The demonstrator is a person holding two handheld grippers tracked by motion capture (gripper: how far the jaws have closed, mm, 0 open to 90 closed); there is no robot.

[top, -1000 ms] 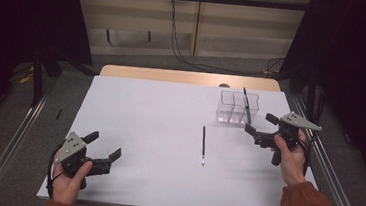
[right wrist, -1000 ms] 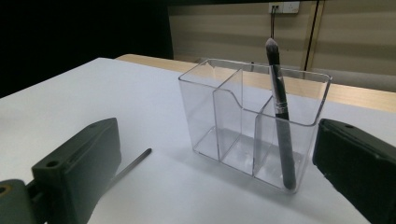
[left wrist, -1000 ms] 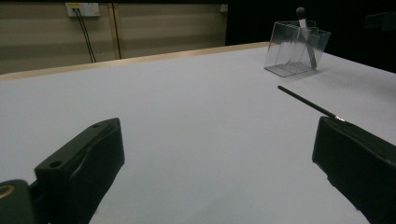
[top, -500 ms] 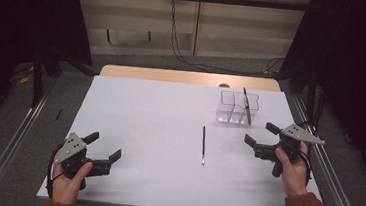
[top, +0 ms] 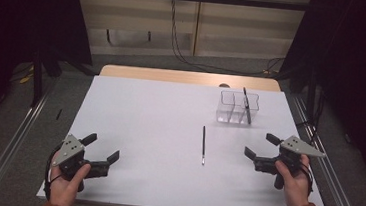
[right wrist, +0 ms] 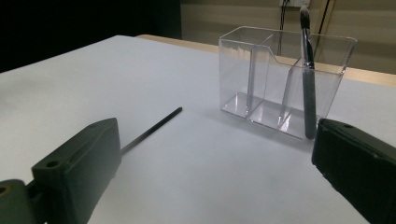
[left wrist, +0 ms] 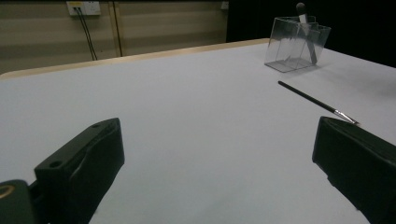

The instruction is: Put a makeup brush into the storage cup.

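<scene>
Lying loose on the white table (top: 158, 131) is one thin black brush (top: 203, 144), just left of the right gripper (top: 262, 149), whose jaws gape empty. One clear plastic three-compartment holder (top: 237, 108) beyond holds a second, grey-handled brush (top: 246, 105) leaning in an end compartment; the right gripper view shows its bristles up. The left gripper (top: 101, 148), well apart, also gapes empty.

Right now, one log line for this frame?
left gripper: open, empty | right gripper: open, empty | thin brush: flat on table | clear organizer: one brush standing inside
</scene>
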